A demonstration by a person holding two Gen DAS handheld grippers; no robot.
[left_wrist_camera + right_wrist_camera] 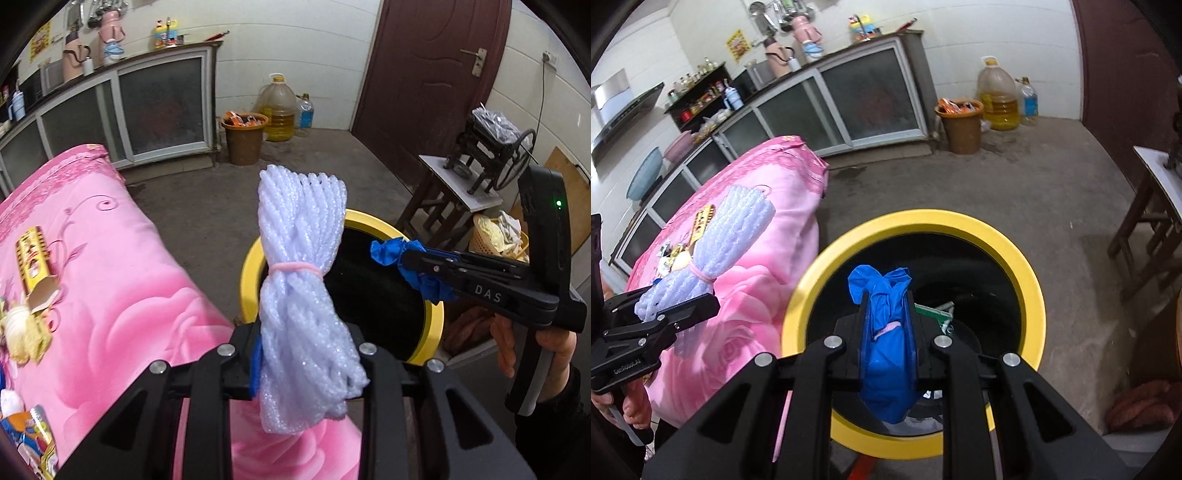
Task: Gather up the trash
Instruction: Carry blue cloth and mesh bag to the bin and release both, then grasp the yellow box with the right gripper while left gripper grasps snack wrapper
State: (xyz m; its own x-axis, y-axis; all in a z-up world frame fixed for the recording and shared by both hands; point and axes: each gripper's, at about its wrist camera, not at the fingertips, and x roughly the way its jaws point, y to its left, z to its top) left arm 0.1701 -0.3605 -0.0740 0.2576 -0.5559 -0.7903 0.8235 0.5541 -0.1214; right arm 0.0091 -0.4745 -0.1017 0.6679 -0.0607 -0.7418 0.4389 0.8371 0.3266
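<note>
The pink cloth [122, 295] on the left has more trash on it: a torn yellow wrapper [33, 258] and some snack packets [33, 439] near the edge. The left gripper [306, 354] has its two fingers squeezed on a white foam net bundle [303, 280] with a pink rubber band [295, 267] round its middle. The bundle sticks up between the fingers, and its top leans over the near rim of the yellow bin [251, 266], not yet over the dark hole. Next comes the bin itself, with a bit of trash already at the bottom. On the right, the right gripper [886, 325] has its fingers pressed tight together on a crumpled blue glove [882, 350]. The glove sits right between the fingers and hangs straight over the open mouth of the bin, well inside the yellow rim. So the step now looks like carrying two bits of trash to the bin. I think the next move is to open the right fingers so the glove drops in. The left hand should slide a bit more over the hole first, then let go, or the bundle may hit the rim and fall on the floor.
</note>
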